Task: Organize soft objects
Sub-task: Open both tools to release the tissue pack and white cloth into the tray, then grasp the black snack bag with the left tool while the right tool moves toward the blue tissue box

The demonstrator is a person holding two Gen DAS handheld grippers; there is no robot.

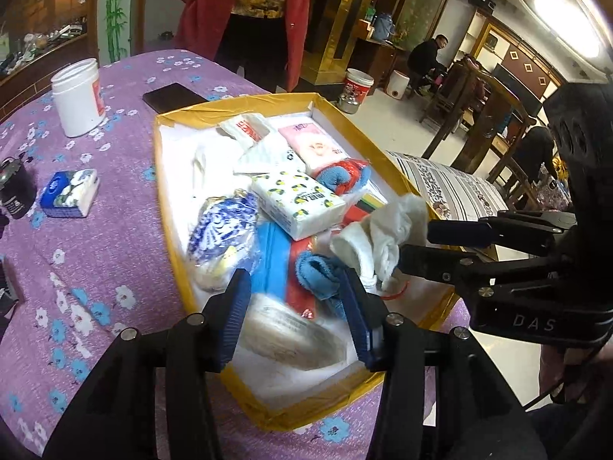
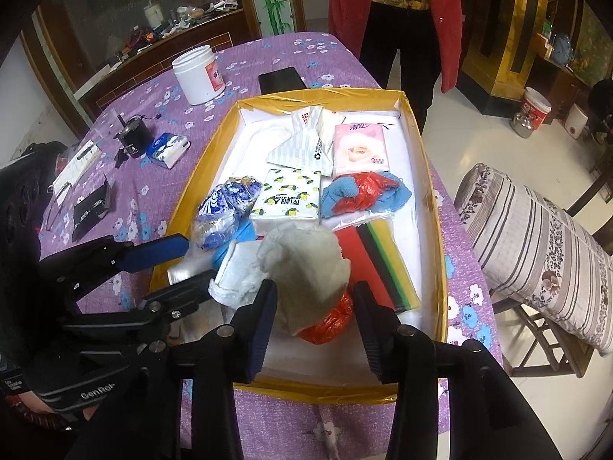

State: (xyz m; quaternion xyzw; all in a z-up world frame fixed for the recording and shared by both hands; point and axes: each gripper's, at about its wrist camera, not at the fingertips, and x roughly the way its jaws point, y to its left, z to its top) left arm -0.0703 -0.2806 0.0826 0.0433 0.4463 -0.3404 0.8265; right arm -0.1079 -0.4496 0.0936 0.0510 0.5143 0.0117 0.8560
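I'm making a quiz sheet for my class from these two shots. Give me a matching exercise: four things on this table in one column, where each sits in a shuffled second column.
Things:
1. white jar
2. lemon-print tissue pack
3. blue tissue pack
4. white cloth

Places:
A. inside the yellow-edged box, near its middle
B. on the purple tablecloth, beside a black phone
C. between the fingers of the right gripper
D. on the tablecloth, next to a small black cylinder

Pairs: 1-B, 2-A, 3-D, 4-C
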